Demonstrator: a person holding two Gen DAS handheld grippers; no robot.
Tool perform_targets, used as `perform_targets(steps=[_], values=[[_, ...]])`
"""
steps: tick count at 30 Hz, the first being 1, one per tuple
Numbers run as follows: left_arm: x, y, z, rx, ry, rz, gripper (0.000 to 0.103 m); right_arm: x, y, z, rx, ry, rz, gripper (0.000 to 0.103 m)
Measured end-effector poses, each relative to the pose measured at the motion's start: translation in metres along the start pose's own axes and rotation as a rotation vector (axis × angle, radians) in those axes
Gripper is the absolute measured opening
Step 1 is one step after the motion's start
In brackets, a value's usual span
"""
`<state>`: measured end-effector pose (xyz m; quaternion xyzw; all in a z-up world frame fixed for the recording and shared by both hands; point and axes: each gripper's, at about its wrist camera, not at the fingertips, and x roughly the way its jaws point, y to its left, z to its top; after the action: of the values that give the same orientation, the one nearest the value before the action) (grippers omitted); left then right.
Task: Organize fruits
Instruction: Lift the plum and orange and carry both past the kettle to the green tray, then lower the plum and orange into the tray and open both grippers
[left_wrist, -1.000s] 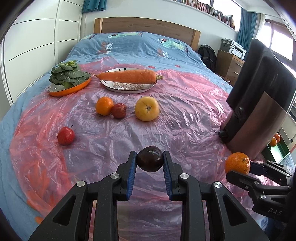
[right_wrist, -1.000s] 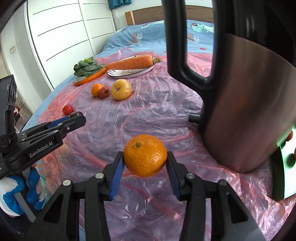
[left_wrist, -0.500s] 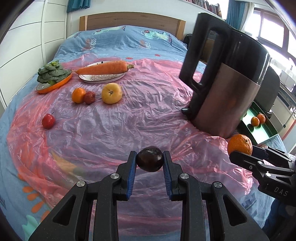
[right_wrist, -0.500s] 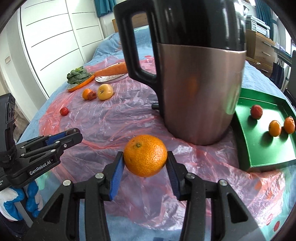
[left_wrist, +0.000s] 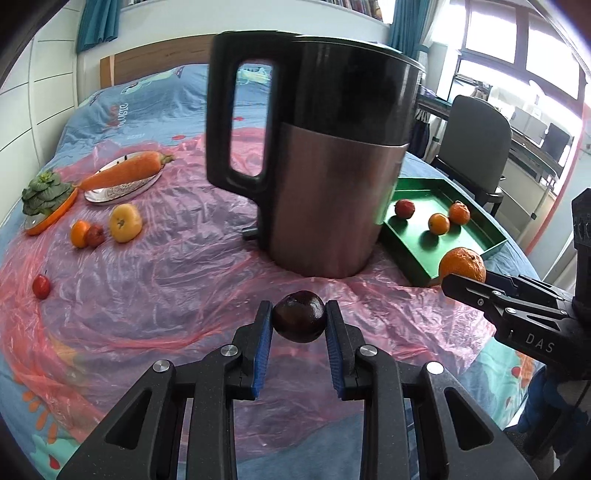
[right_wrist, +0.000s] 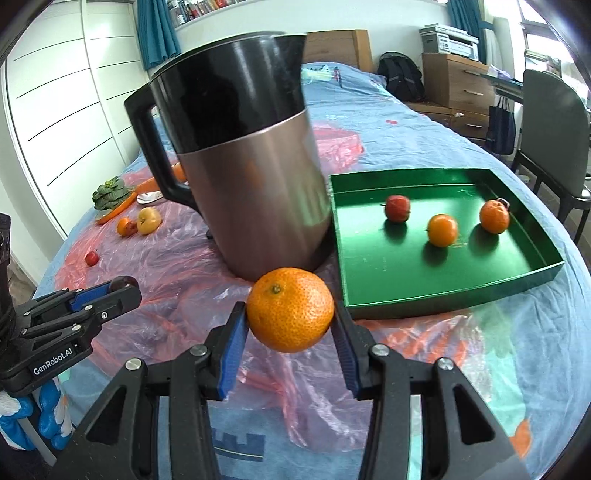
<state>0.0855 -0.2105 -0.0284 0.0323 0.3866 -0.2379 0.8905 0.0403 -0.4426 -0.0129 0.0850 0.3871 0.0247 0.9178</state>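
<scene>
Kettle (right_wrist: 243, 162) bulk hides part of the green tray (right_wrist: 443, 291) and the bed behind. The left gripper (left_wrist: 299, 325) clamps a dark, glossy fruit (left_wrist: 299, 320), perhaps a plum; the right gripper (right_wrist: 290, 317) pinches a dimpled orange (right_wrist: 290, 309), both above the pink plastic sheet (left_wrist: 166, 288).

A bed (right_wrist: 406, 122) with a blue printed cover carries a crumpled pink plastic sheet (left_wrist: 177, 288). On the sheet stand a kettle (left_wrist: 325, 177), a green tray (right_wrist: 443, 273), a plate (left_wrist: 122, 186) and an orange dish (left_wrist: 51, 218). Loose fruit lies near the plate: a yellow fruit (left_wrist: 125, 223), a small orange (left_wrist: 78, 233), two small red fruits (left_wrist: 95, 235) (left_wrist: 41, 286).
</scene>
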Motion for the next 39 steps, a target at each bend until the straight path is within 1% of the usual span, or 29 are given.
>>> perform_targets(steps=[12, 20, 24, 31, 39], values=[[0.009, -0.078, 0.033, 0.127, -0.034, -0.104, 0.024, -0.029, -0.077, 0.003, 0.111, -0.072, -0.104, 0.052], [0.033, -0.132, 0.068, 0.215, -0.083, -0.148, 0.024, -0.029, -0.121, 0.025, 0.144, -0.129, -0.156, 0.052], [0.052, -0.153, 0.083, 0.240, -0.089, -0.155, 0.024, -0.021, -0.138, 0.040, 0.151, -0.156, -0.175, 0.052], [0.101, -0.168, 0.099, 0.245, -0.037, -0.133, 0.024, 0.007, -0.161, 0.061, 0.146, -0.154, -0.190, 0.052], [0.153, -0.172, 0.099, 0.238, 0.059, -0.118, 0.024, 0.048, -0.179, 0.062, 0.144, -0.084, -0.205, 0.052]])
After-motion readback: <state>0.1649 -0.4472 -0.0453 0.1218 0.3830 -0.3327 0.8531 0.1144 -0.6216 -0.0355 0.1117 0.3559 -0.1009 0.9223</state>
